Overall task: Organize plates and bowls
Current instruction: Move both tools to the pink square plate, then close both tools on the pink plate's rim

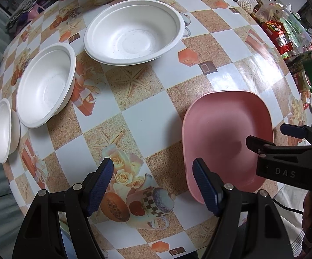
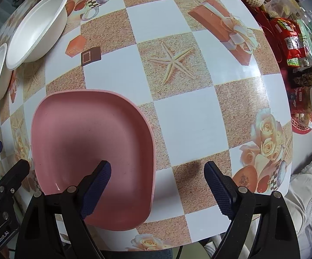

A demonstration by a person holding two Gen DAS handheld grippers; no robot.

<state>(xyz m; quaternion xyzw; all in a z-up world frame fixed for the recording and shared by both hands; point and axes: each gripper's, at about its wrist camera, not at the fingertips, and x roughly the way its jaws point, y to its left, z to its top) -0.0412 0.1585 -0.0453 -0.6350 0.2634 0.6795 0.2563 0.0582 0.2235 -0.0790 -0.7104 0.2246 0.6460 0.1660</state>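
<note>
So I've got both of these over the table (image 2: 190, 116) right now, nothing grabbed. My right hand-held gripper (image 2: 158, 185) has its fingers spread apart and empty, hanging over the near right edge of the pink plate (image 2: 91, 142), with one finger above the plate's inside and the other out over the tablecloth. My left hand-held gripper (image 1: 153, 185) is spread apart too, holding nothing, just left of that plate. The white stuff sits well apart on the far left: large white bowl (image 1: 134, 30), medium white bowl (image 1: 45, 86) just beside it, and small white bowl (image 1: 3, 129) up against the medium one. Feels like I'm at the very start, lining up the first pick. Next I'd guess the right one needs to drop so the plate rim sits between the fingers, then squeeze; that rim's thin and low, so it could easily slip
</note>
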